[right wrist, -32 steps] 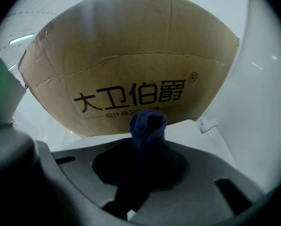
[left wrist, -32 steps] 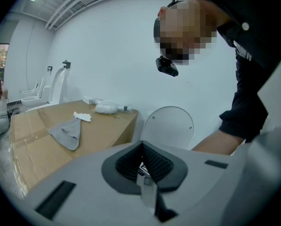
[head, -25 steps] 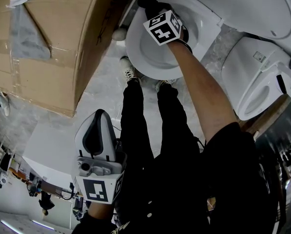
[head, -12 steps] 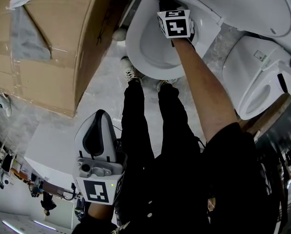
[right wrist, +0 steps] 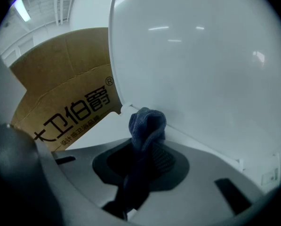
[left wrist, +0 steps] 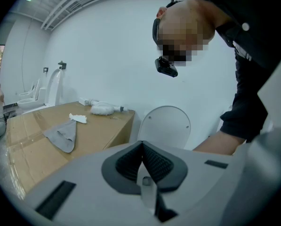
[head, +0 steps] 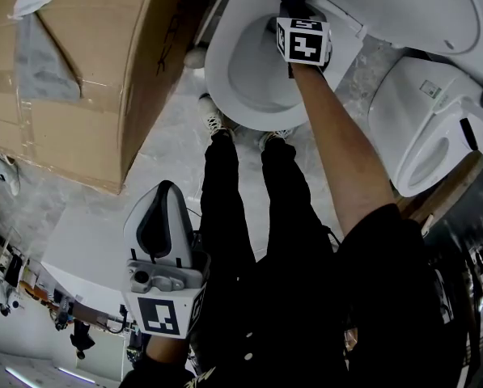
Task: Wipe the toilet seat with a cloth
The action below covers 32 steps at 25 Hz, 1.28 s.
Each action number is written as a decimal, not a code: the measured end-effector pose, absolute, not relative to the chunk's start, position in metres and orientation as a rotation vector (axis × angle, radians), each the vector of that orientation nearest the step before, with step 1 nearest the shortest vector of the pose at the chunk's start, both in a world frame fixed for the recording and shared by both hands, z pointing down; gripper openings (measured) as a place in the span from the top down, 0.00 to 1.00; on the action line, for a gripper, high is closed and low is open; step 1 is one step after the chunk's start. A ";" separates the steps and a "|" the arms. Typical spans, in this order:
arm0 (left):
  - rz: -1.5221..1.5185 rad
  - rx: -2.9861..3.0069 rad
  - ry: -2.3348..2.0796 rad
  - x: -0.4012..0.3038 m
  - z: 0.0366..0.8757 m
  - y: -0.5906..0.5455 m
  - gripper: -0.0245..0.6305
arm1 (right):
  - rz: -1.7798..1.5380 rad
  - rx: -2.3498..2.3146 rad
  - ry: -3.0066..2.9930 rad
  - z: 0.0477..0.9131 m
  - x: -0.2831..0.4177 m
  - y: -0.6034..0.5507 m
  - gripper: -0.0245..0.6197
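Observation:
A white toilet seat [head: 239,71] lies at the top of the head view, its lid [head: 403,6] raised behind it. My right gripper [head: 292,0] reaches to the seat's back edge by the hinge, shut on a dark blue cloth [right wrist: 148,125]. In the right gripper view the cloth bunches out past the jaws, close to the lid [right wrist: 201,65]. My left gripper [head: 166,192] hangs low at the person's side, far from the toilet. In the left gripper view this gripper [left wrist: 142,149] has its jaws closed together with nothing between them.
A big cardboard box [head: 79,63] stands left of the toilet, with a grey rag [left wrist: 62,134] and white items on top. A second white toilet [head: 423,136] sits to the right. The person's dark-trousered legs [head: 249,217] stand before the bowl on grey floor.
My right gripper has slid with the cloth from the seat's left side rightwards and back to the rear edge near the hinge. The left gripper has stayed put.

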<state>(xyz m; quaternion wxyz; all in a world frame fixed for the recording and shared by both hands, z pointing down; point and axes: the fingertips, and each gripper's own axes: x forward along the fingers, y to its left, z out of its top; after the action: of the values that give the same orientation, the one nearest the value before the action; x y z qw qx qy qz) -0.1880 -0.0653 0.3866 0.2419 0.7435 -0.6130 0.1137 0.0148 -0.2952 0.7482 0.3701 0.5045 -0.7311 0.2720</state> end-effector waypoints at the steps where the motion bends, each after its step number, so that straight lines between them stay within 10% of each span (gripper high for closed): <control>1: 0.310 2.033 -1.676 -0.187 0.386 -0.065 0.95 | 0.704 1.312 -1.868 0.748 0.019 -0.294 0.84; 32: 0.260 2.111 -1.681 -0.159 0.352 -0.054 0.95 | 1.082 1.460 -1.910 0.715 0.099 -0.264 0.83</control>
<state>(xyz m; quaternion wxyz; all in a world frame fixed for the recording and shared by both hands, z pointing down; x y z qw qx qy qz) -0.1593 -0.0541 0.3525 0.2137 0.7606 -0.6058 0.0937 0.0993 -0.2635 0.7148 0.2500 0.5363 -0.7014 0.3974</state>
